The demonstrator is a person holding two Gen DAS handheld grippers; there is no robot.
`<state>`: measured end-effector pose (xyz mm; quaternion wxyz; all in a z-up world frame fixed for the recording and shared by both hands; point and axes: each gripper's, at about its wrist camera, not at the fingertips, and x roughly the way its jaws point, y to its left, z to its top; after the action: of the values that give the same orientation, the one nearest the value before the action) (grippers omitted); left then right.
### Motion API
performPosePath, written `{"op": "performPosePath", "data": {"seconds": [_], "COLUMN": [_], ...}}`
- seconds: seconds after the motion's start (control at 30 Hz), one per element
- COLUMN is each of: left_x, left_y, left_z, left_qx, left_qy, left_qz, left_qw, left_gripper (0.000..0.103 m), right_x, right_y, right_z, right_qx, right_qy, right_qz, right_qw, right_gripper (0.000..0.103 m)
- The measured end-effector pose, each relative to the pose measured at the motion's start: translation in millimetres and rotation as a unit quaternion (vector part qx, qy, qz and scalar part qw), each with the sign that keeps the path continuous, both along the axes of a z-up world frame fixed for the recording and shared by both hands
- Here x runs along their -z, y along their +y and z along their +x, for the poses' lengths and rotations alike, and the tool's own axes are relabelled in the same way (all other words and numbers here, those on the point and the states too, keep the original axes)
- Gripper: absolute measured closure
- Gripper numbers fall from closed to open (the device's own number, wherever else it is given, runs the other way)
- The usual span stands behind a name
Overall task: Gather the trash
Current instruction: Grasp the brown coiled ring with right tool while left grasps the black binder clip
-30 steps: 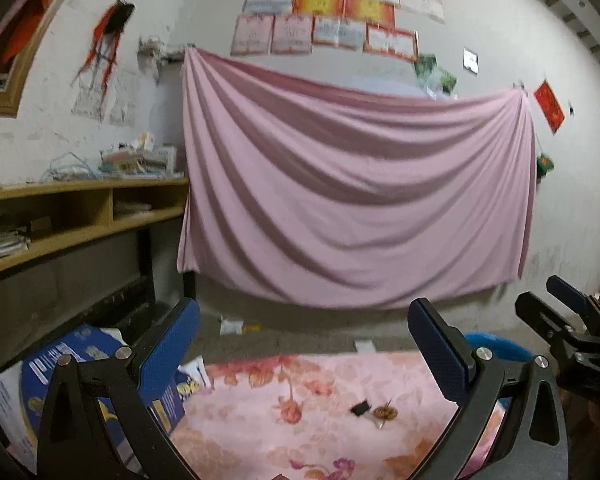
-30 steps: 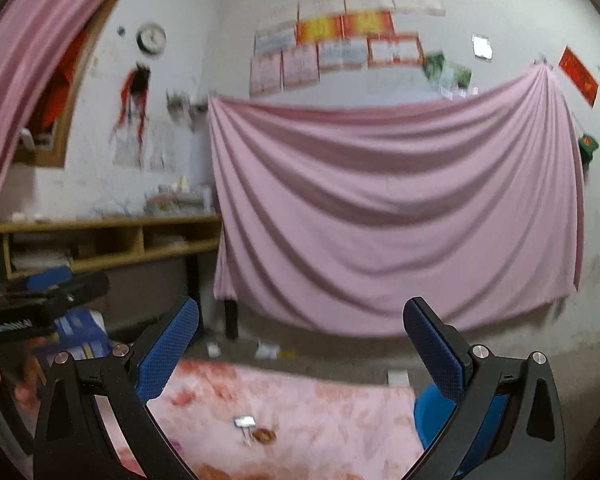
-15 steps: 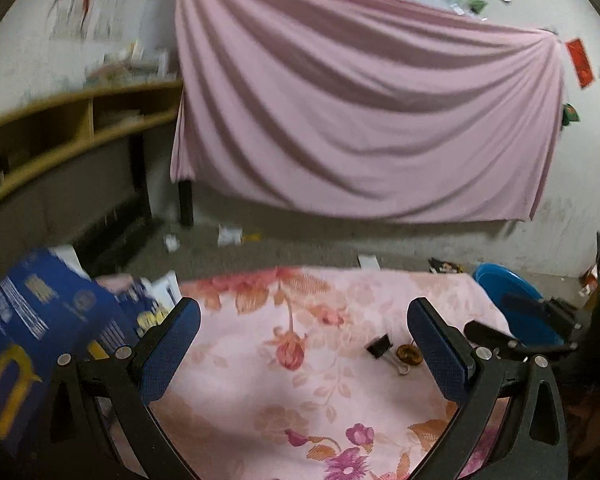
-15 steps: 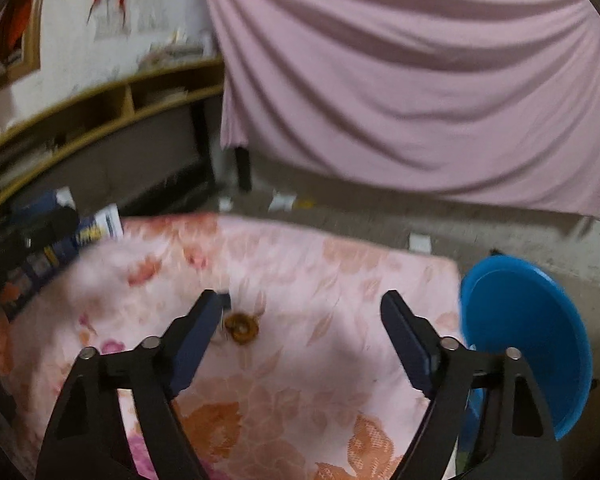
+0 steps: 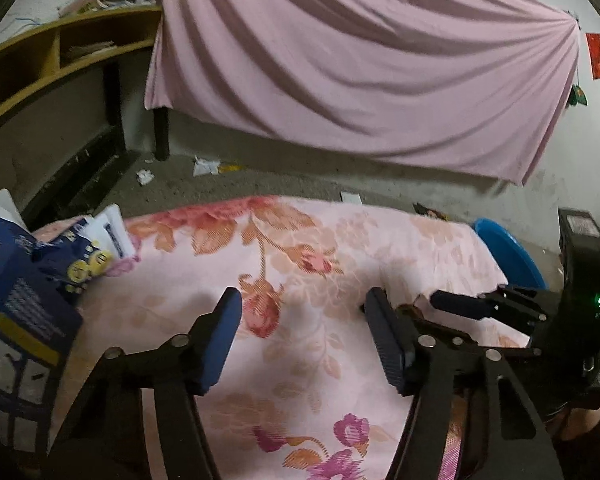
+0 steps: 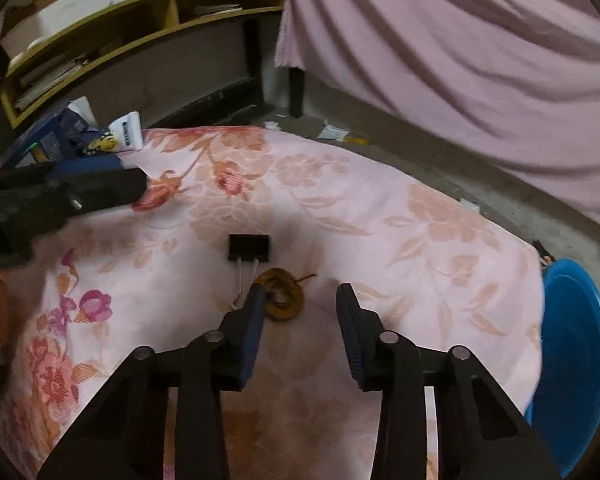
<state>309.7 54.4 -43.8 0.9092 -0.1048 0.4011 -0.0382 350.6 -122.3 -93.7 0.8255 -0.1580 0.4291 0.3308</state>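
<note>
A: While the right gripper (image 6: 300, 300) hung over the floral cloth (image 6: 380, 216), its jaws had just been closing, still parted, brown ring (image 6: 281, 295) at the left finger, not pinched.
B: Step?
A: Reaching for pickup, I'd judge. Next: centre on ring, squeeze.
B: Left gripper (image 5: 302, 320)?
A: Jaws had just been closing too; half open, nothing between. Binder clip (image 6: 248, 247) just behind ring. Ring's material unclear; blue bin (image 6: 572, 344) cut off.
</note>
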Motion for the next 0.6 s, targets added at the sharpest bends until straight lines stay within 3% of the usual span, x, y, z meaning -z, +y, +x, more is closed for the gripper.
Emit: {"op": "performPosePath", "data": {"seconds": [0.07, 0.1, 0.17, 0.4, 0.6], "left_x": [3.2, 4.9, 6.3, 16.5, 29.1], "left_y": [-2.6, -4.1, -7.0, -20.3, -36.5], "left_z": [2.6, 4.1, 6.7, 18.9, 32.7], "left_qx": [0.008, 0.013, 0.021, 0.046, 0.069], "left_qy": [0.006, 0.009, 0.014, 0.038, 0.063], "left_qz": [-0.004, -0.008, -0.011, -0.019, -0.017], "left_qw": [0.9999, 0.9998, 0.9996, 0.998, 0.9955], "left_gripper": [0.046, 0.048, 0.05, 0.051, 0.051], "right_x": [1.4, 1.1, -0.5, -4.2, -13.8], "right_y": [0.4, -1.5, -4.6, -14.6, -57.1], "right_z": [2.4, 3.2, 4.7, 4.1, 11.7], "right_qx": [-0.008, -0.011, -0.016, -0.007, 0.059], "right_qy": [0.012, 0.019, 0.029, 0.016, -0.002], "right_qz": [0.006, 0.013, 0.026, 0.02, 0.039], "right_qw": [1.0, 1.0, 0.999, 1.0, 0.998], "right_gripper": [0.073, 0.081, 0.086, 0.086, 0.086]}}
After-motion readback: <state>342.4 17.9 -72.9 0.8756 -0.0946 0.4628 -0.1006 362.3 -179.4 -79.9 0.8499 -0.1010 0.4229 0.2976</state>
